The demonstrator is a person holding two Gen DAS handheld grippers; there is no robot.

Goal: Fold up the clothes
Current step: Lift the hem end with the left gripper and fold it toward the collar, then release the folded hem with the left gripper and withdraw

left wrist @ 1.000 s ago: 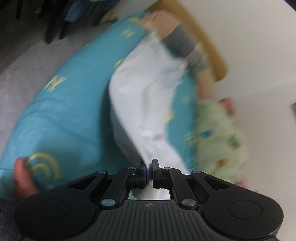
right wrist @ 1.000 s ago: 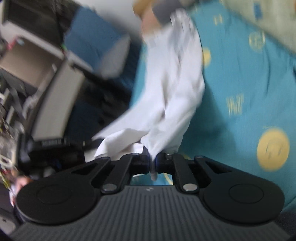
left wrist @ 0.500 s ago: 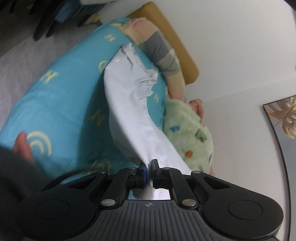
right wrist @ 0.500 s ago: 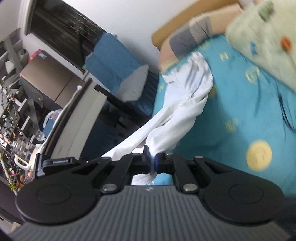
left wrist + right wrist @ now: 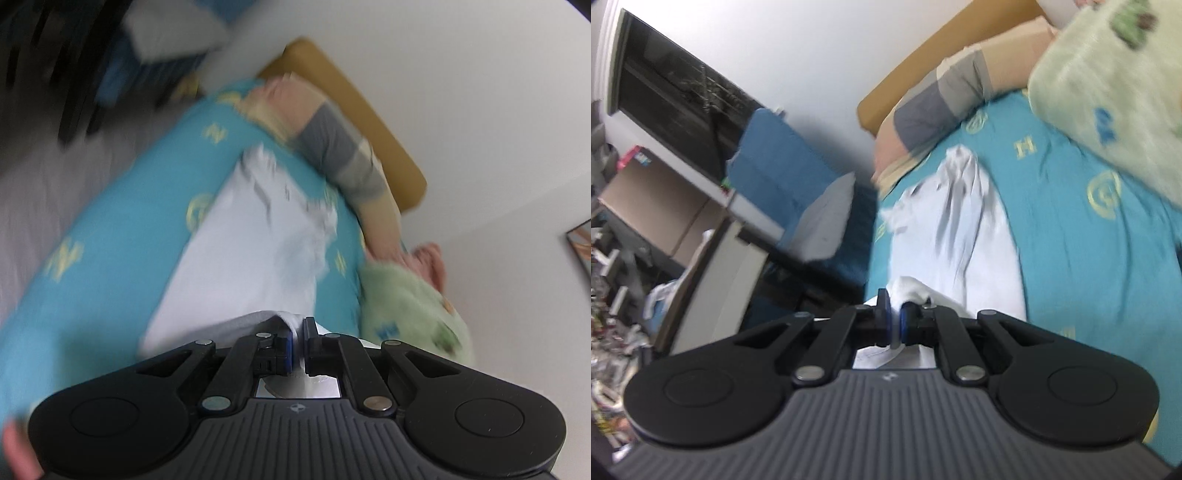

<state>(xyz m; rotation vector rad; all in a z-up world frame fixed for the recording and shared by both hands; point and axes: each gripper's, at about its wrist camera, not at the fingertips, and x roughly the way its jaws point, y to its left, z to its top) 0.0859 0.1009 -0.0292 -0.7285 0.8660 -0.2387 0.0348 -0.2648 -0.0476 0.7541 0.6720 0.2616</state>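
The jaws of the left gripper are pinching together on a bunched fold of a white garment, and those of the right gripper are clamping a second gathered bit of the same cloth, with a small white tuft poking up above the pads. From both grips the garment is running away forward and lying stretched along a bed with a turquoise sheet printed with yellow letters and rings; its far end is crumpling into sharp little creases near a striped pillow against the mustard headboard. The fabric is looking thin, light and very limp: it is draping flat where the sheet is carrying it and puckering wherever it is gathered, so it is probably going to sag and twist between the two grips rather than hold any line. Motion blur is hiding whether it is a shirt or trousers. Judging by that softness, hems, corners or seams are the sensible places to take hold, since a pinch in the middle of a panel is only going to drag up a peak. A woolly green blanket is lying just beside the garment on the sheet, and a blue chair is standing past the bed's edge.
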